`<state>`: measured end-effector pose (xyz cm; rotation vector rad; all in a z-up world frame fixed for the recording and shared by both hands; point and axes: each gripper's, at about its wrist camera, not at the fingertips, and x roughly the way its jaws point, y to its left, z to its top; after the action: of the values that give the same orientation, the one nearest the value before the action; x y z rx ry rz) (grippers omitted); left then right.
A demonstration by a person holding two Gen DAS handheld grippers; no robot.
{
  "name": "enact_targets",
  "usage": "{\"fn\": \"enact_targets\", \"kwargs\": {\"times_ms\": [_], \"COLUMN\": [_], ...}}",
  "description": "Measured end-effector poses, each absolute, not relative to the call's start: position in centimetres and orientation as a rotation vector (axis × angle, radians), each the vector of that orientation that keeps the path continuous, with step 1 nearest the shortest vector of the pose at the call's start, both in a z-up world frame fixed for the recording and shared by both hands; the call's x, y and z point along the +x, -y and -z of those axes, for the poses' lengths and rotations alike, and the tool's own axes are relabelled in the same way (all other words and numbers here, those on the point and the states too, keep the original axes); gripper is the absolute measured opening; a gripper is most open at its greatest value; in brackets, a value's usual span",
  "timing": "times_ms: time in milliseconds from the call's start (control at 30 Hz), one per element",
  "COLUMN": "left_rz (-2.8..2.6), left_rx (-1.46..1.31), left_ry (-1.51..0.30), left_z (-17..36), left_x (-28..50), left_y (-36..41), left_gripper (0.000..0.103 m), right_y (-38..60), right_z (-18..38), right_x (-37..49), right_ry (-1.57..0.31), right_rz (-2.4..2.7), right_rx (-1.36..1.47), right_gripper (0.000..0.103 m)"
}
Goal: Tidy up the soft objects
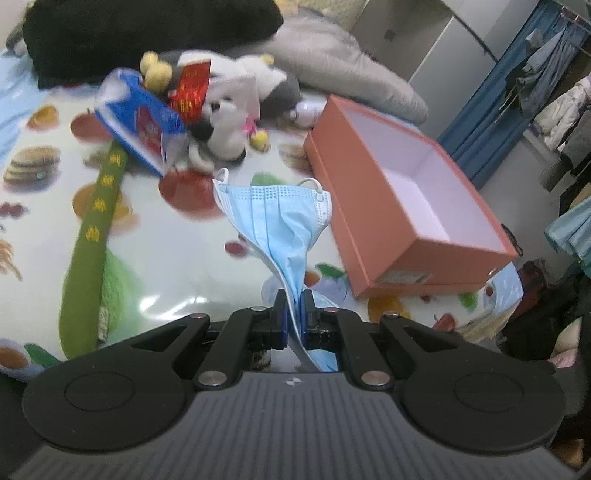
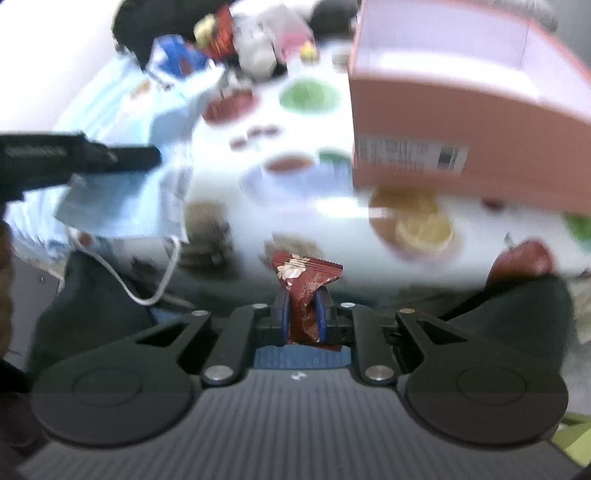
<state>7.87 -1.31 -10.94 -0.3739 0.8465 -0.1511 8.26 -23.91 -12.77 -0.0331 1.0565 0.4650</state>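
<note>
A: Left gripper (image 1: 293, 308) first. State?

B: Jaws pinched tight on a blue face mask (image 1: 280, 221). The mask hangs twisted from between the blue pads and fans out above the tabletop, with a white ear loop (image 1: 221, 175) at each upper corner. Its tail end pokes back behind the pads.

A: Right gripper (image 2: 303, 314)?

B: Closed down narrow on a dark red snack wrapper (image 2: 304, 286). The wrapper stands up between the pads, its crimped top edge flaring above them. That view is blurred, but the grip is clear.

A: What's under them?

B: A tablecloth (image 1: 177, 266) printed with fruit and food. In the right wrist view the left gripper shows as a black bar at the left edge, the mask draped below it with a loop dangling.

A: Next out?

B: A long green plush (image 1: 92, 236) with yellow marks lies on the left of the cloth. An open orange box (image 1: 406, 199) with a white inside sits on the right, nothing in it that I can see. The mask hangs just left of the box, not touching it.

A: Far end?

B: A pile: a blue tissue pack (image 1: 142, 122), a white plush dog (image 1: 231, 110) with a red packet (image 1: 190, 88) on it, and a yellow plush bit (image 1: 155, 70). Behind those, a grey cushion (image 1: 343, 62) and black fabric (image 1: 147, 33).
</note>
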Motion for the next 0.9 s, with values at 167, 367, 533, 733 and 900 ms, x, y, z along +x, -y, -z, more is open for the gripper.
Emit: {"fn": "enact_targets", "kwargs": {"times_ms": [167, 367, 533, 733, 900], "left_rz": [0.185, 0.234, 0.306, 0.421, 0.455], "left_rx": [-0.341, -0.292, -0.248, -0.211, -0.170], "left_ry": [-0.780, -0.696, -0.639, -0.618, -0.681], "left_z": [7.8, 3.9, 0.7, -2.2, -2.7], "left_x": [8.2, 10.1, 13.2, 19.0, 24.3], "left_y": [2.0, 3.7, 5.8, 9.2, 12.6], "left_gripper": [0.007, 0.007, 0.007, 0.007, 0.007], "right_y": [24.0, 24.8, 26.5, 29.8, 32.9], "right_z": [8.5, 4.3, 0.9, -2.0, -1.1], "right_x": [8.3, 9.8, 12.1, 16.8, 21.5], "right_ry": [-0.918, -0.766, -0.661, -0.608, -0.669], "right_rz": [-0.479, -0.454, -0.405, -0.326, -0.239], "right_rx": [-0.012, 0.004, 0.021, 0.047, 0.091], "right_gripper": [0.018, 0.018, 0.018, 0.018, 0.018]}}
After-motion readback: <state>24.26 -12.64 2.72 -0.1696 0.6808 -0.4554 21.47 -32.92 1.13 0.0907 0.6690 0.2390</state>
